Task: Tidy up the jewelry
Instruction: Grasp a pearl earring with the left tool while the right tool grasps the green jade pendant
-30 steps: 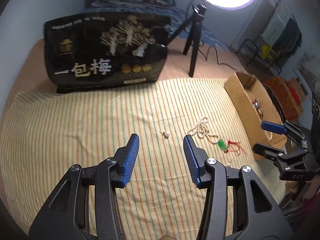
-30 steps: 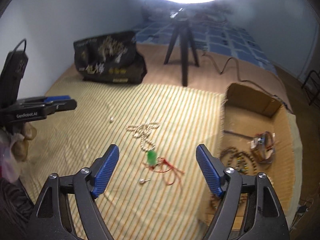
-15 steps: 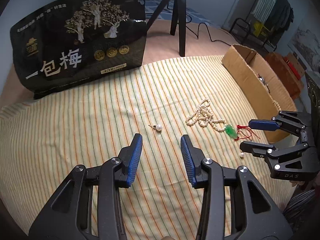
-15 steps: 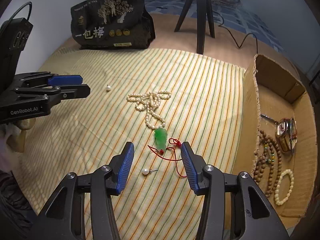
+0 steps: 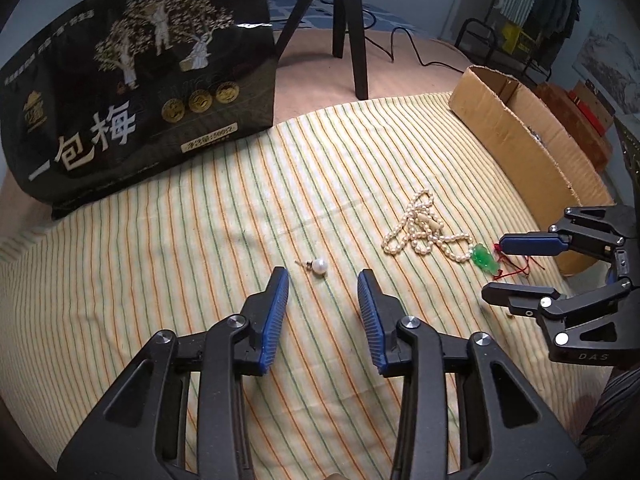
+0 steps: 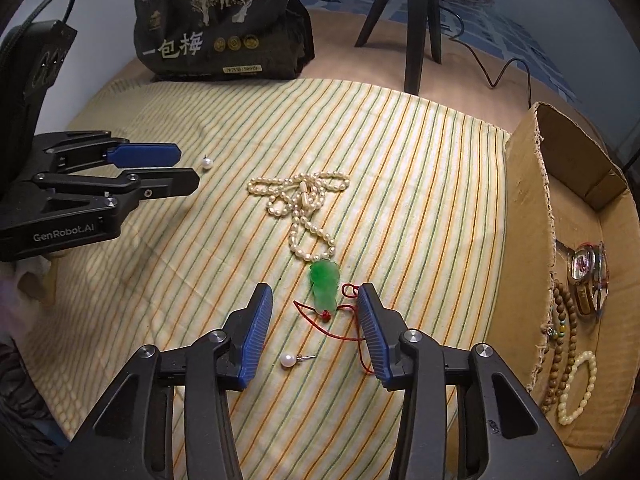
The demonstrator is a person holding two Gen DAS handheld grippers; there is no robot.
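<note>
On the striped cloth lie a pearl earring, a white pearl necklace and a green jade pendant on a red cord. My left gripper is open, low over the cloth, with the pearl earring just ahead between its fingertips. My right gripper is open, its jaws either side of the jade pendant. A second pearl earring lies between its fingers, nearer the camera. The necklace lies just beyond. The left gripper shows at the left, by the first earring.
A cardboard box at the right holds a watch, wooden beads and a pale bead bracelet. A black printed bag and a tripod stand at the back of the cloth.
Both grippers have moved forward and down toward the cloth. The right jaws narrowed from wide open and now flank the pendant; the left has closed in on the pearl earring.
</note>
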